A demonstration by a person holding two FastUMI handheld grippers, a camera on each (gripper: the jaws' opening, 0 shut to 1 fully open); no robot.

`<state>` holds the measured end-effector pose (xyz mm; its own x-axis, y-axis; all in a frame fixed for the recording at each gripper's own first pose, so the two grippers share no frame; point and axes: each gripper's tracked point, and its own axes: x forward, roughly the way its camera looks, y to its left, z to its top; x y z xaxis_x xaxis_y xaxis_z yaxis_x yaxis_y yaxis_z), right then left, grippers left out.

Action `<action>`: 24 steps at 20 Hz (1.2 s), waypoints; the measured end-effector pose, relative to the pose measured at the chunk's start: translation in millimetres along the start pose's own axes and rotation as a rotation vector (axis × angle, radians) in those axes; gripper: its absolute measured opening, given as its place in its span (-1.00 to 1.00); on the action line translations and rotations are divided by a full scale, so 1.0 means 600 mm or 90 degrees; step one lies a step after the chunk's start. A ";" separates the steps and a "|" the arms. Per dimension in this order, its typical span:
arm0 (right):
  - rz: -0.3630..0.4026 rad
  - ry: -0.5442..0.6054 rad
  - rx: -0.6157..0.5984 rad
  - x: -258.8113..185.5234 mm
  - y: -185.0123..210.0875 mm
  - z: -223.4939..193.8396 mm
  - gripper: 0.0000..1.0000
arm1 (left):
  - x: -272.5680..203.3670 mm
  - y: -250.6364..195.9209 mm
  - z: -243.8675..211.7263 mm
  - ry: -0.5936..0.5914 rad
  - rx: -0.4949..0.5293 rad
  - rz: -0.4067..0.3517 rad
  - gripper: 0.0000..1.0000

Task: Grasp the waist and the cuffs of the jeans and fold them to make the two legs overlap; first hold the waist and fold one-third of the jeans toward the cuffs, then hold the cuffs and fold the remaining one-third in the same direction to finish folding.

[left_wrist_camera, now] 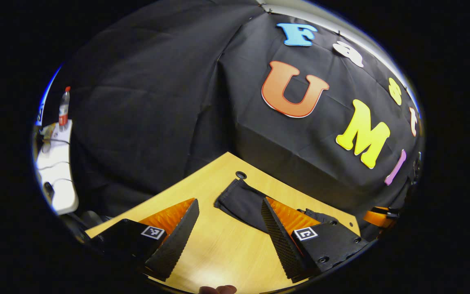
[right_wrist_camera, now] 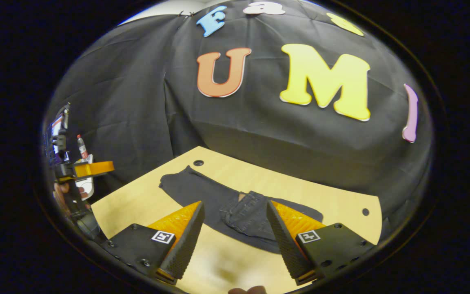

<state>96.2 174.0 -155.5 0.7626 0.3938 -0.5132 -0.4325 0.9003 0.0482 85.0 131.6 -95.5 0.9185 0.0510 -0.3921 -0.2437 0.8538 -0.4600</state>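
The jeans (right_wrist_camera: pixel 235 204) lie flat on the wooden table (right_wrist_camera: pixel 137 204), spread in a long dark shape, and they are the landmark for the rest. In the right gripper view one end reaches toward a small round hole (right_wrist_camera: pixel 198 163) in the table top, near the far edge, and the middle part with its seams and a pocket lies between the two fingers of the right gripper (right_wrist_camera: pixel 235 232). This gripper hovers over the near side of the jeans with its jaws wide apart and nothing between them. Its ribbed black fingers (right_wrist_camera: pixel 186 241) do not touch the cloth as far as I can tell.

In the left gripper view the left gripper (left_wrist_camera: pixel 229 228) is also spread wide and holds nothing. The narrow end of the jeans (left_wrist_camera: pixel 241 202) lies just ahead of it, close to the same kind of hole (left_wrist_camera: pixel 241 174), and bare table (left_wrist_camera: pixel 218 249) shows between the fingers.

Far to the left of the jeans, in the right gripper view, the other gripper with its orange part (right_wrist_camera: pixel 94 168) appears, held by a hand (right_wrist_camera: pixel 61 192). Behind it stands a bottle (right_wrist_camera: pixel 82 147) with a red cap on a white surface (left_wrist_camera: pixel 61 163).
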 end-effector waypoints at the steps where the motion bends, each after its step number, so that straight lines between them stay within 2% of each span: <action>1: -0.020 -0.002 0.006 -0.026 -0.024 0.002 0.84 | 0.022 0.002 -0.009 0.011 -0.021 -0.001 0.98; 4: -0.097 -0.016 0.040 -0.093 -0.099 0.006 0.87 | 0.084 -0.004 -0.038 0.039 -0.094 -0.005 0.99; 5: -0.116 -0.013 0.058 -0.112 -0.118 0.000 0.83 | 0.102 -0.007 -0.051 0.055 -0.136 -0.014 0.99; 9: -0.165 0.013 0.086 -0.155 -0.162 -0.032 0.86 | 0.169 -0.008 -0.130 0.145 -0.274 -0.021 0.97; 11: -0.178 0.025 0.090 -0.169 -0.168 -0.045 0.84 | 0.197 -0.008 -0.143 0.157 -0.335 -0.023 0.97; 14: -0.190 0.041 0.088 -0.182 -0.177 -0.060 0.87 | 0.226 0.003 -0.141 0.137 -0.418 -0.020 0.97; 16: -0.194 0.042 0.112 -0.183 -0.176 -0.065 0.87 | 0.242 0.017 -0.144 0.134 -0.479 -0.007 0.96; 22: -0.197 0.047 0.200 -0.187 -0.187 -0.078 0.87 | 0.305 0.030 -0.125 0.118 -0.596 -0.007 0.94; 24: -0.201 0.049 0.240 -0.189 -0.192 -0.086 0.87 | 0.319 0.028 -0.120 0.122 -0.607 -0.007 0.94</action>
<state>34.8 16.1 -147.4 0.7845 0.0884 -0.6138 0.0291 0.9834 0.1788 234.3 118.5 -235.6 0.8762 -0.1119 -0.4688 -0.4635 0.0712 -0.8832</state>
